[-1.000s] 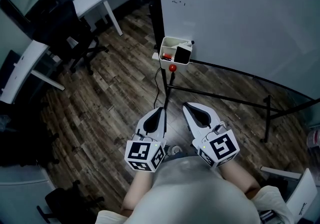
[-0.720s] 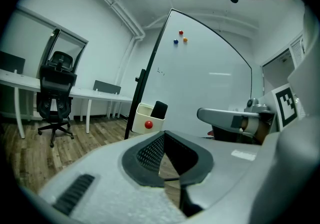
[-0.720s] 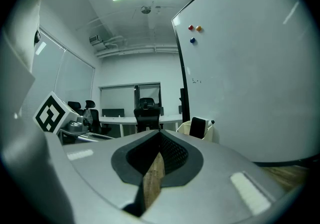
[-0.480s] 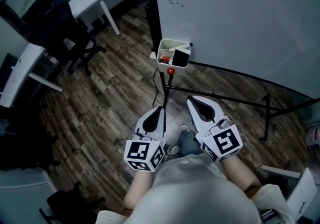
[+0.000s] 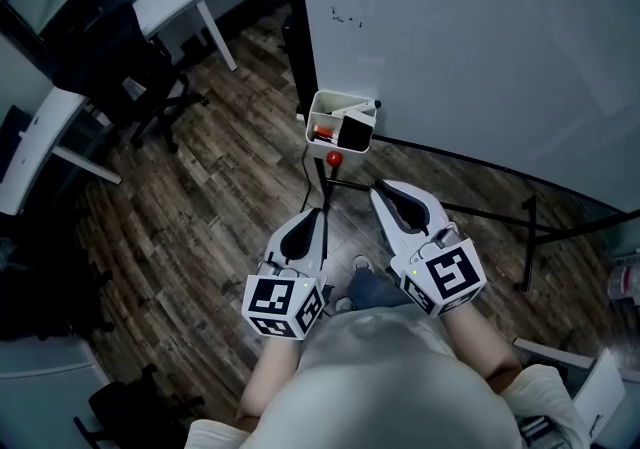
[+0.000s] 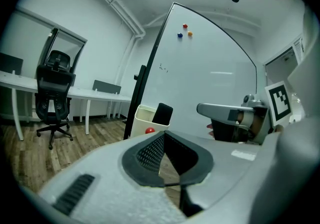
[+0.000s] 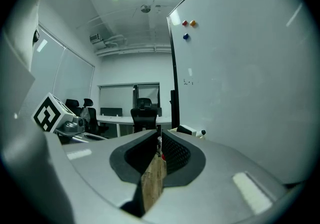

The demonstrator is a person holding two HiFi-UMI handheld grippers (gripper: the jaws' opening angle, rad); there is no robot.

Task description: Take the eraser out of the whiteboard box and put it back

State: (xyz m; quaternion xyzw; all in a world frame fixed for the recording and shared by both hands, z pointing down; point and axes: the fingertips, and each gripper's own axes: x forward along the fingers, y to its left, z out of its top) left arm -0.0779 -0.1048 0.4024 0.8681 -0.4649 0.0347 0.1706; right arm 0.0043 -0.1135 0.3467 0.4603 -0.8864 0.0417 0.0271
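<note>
It looked like the reaching step. The black eraser (image 5: pixel 355 129) stood in the whiteboard box (image 5: pixel 322 109) at the whiteboard's (image 5: pixel 480 37) lower corner. The left gripper (image 5: pixel 321 210) was clenched and empty. The jaws of the right gripper (image 5: pixel 380 188) had just been opening, still empty, and probably needed to widen around the eraser.

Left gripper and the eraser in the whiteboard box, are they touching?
Apart. The head view shows open floor between the left gripper and the eraser standing in the box.
</note>
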